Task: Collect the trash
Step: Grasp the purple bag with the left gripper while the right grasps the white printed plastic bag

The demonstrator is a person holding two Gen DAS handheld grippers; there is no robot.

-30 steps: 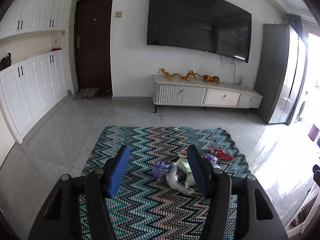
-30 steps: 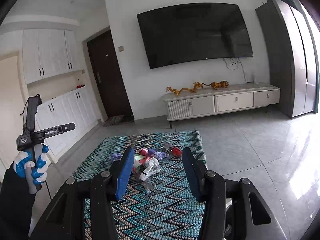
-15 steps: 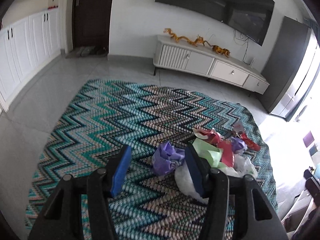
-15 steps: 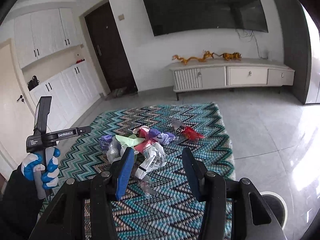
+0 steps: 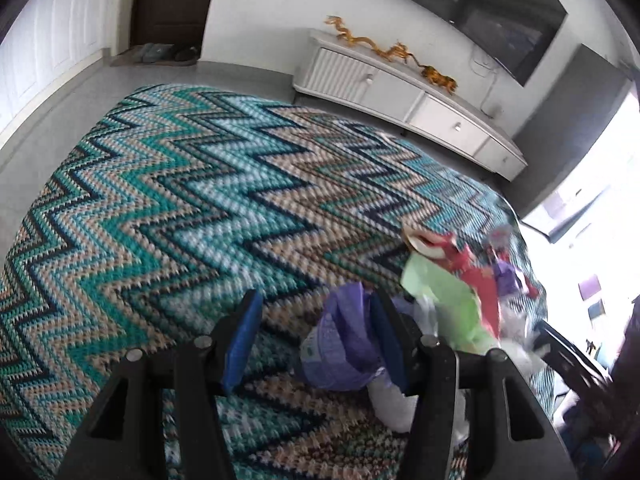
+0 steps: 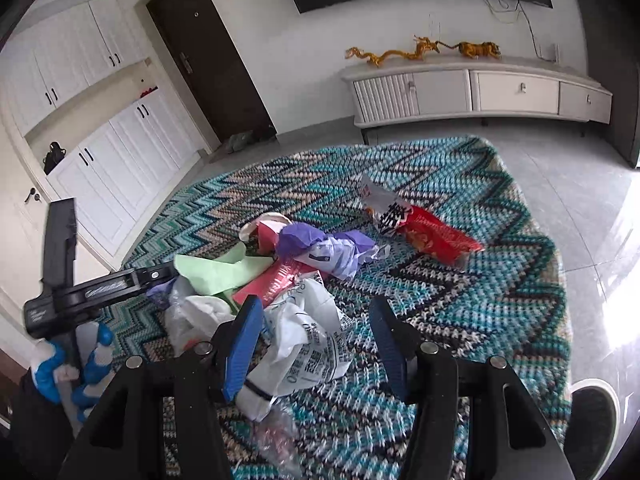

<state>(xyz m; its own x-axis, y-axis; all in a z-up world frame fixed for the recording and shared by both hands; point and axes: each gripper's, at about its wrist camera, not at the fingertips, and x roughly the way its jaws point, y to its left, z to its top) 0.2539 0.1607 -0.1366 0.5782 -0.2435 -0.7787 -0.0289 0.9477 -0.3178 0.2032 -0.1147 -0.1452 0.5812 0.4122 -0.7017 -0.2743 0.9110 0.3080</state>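
Observation:
A pile of trash lies on the zigzag rug [image 6: 460, 292]. My left gripper [image 5: 316, 336] is open and low over the rug. A crumpled purple wrapper [image 5: 340, 348] sits between its blue pads, against the right pad and apart from the left one. Green paper [image 5: 444, 300] and a red wrapper [image 5: 472, 272] lie just beyond. My right gripper [image 6: 316, 340] has its jaws opening, with a printed white plastic bag [image 6: 308, 344] between them and unpressed. Further off lie another purple wrapper [image 6: 328, 252] and a red snack bag [image 6: 436, 236]. A blue-gloved hand [image 6: 52, 364] holds the left gripper [image 6: 100, 288] at the pile's left edge.
A white TV cabinet [image 6: 480, 92] with golden figures stands beyond the rug. White cupboards [image 6: 120, 168] and a dark door [image 6: 216, 60] line the left side. A dark shoe [image 6: 592, 420] rests on the tile floor at the lower right. Clear plastic [image 6: 276, 440] lies beneath the right gripper.
Both grippers have dropped and tilted down toward the trash pile. The purple wrapper has come between the left pads, and the white bag between the right pads.

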